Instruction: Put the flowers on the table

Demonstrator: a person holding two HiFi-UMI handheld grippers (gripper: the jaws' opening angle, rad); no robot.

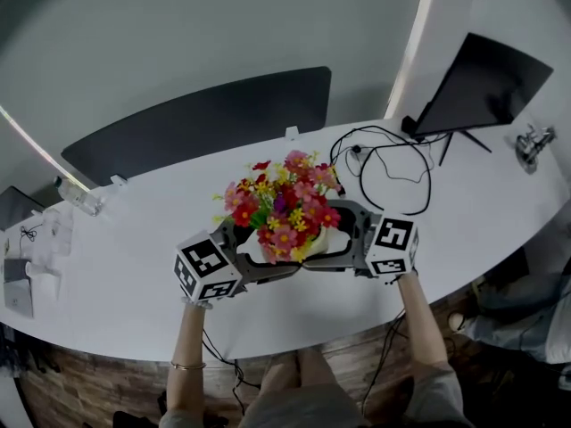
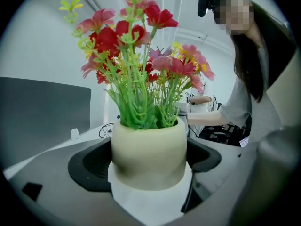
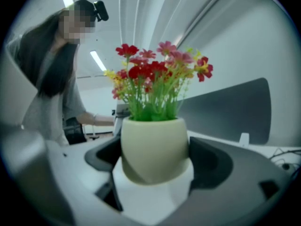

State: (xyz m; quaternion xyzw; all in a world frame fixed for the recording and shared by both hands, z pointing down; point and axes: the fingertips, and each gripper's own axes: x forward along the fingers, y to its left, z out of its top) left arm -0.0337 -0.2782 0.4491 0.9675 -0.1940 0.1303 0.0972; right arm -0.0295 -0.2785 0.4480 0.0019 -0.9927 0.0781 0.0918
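Flowers (image 1: 284,205), red, pink and yellow on green stems, stood upright in a cream pot (image 1: 318,242) at the centre of the head view, over the white table (image 1: 134,266) and near its front edge. No view showed whether the pot's base touched the tabletop.

Pose: both forearms reached forward from 6 o'clock, a thin bracelet (image 1: 187,365) on the left wrist. The left gripper (image 1: 263,250) came at the pot from 8 o'clock and the right gripper (image 1: 335,237) from 4 o'clock, their jaws meeting round it from opposite sides.
- Left gripper view: jaws pressed against the pot's (image 2: 148,152) sides, with the pot seated between the dark curved pads.
- Right gripper view: the same, jaws clamped on the pot (image 3: 154,149).

Markings: black-and-white square patterns on the left cube (image 1: 207,267) and the right cube (image 1: 393,243). These were the only print I could make out.

Surroundings:
- A dark divider panel (image 1: 205,119) stood along the table's far edge at 11 o'clock.
- A black monitor (image 1: 486,83) was at 2 o'clock.
- Black cables (image 1: 393,168) looped on the table at 1 o'clock, just beyond the right gripper.
- A clear bottle (image 1: 80,197) lay at 9 o'clock, well apart from the pot.
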